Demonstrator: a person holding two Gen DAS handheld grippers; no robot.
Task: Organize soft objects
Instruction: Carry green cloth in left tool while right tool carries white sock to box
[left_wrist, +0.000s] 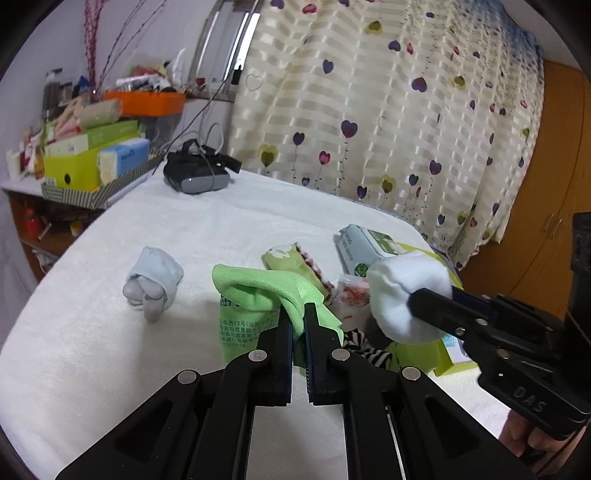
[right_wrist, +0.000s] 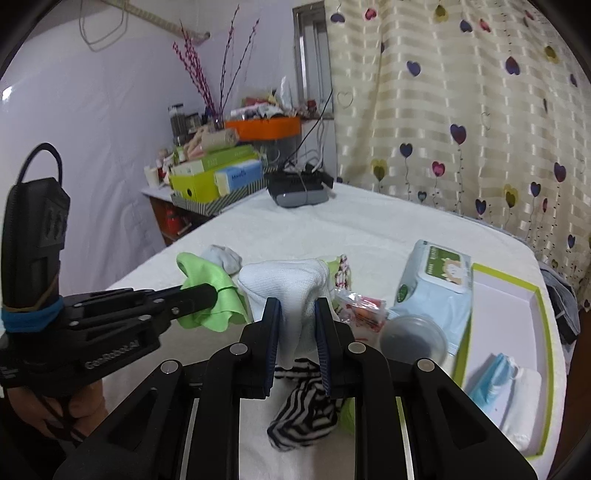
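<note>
Both tongs hold soft things above the white-covered bench.

The green cloth (left_wrist: 258, 291) is pinched in the left tongs (left_wrist: 298, 321); the white sock (right_wrist: 291, 291) is clamped in the right tongs (right_wrist: 297, 314), just right of the cloth. A striped sock (right_wrist: 306, 402) lies under them, a rolled grey sock (left_wrist: 155, 280) apart to the left. Bare bench (left_wrist: 258, 218) stretches beyond; the green-rimmed box (right_wrist: 517, 332) sits by the right edge.

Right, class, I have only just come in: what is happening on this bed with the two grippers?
A person is sorting soft items on the white bed cover with two handheld grippers. The left gripper is shut on a green cloth; the right gripper is shut on a white sock. A rolled pale blue sock and a striped sock lie loose on the cover.
</note>
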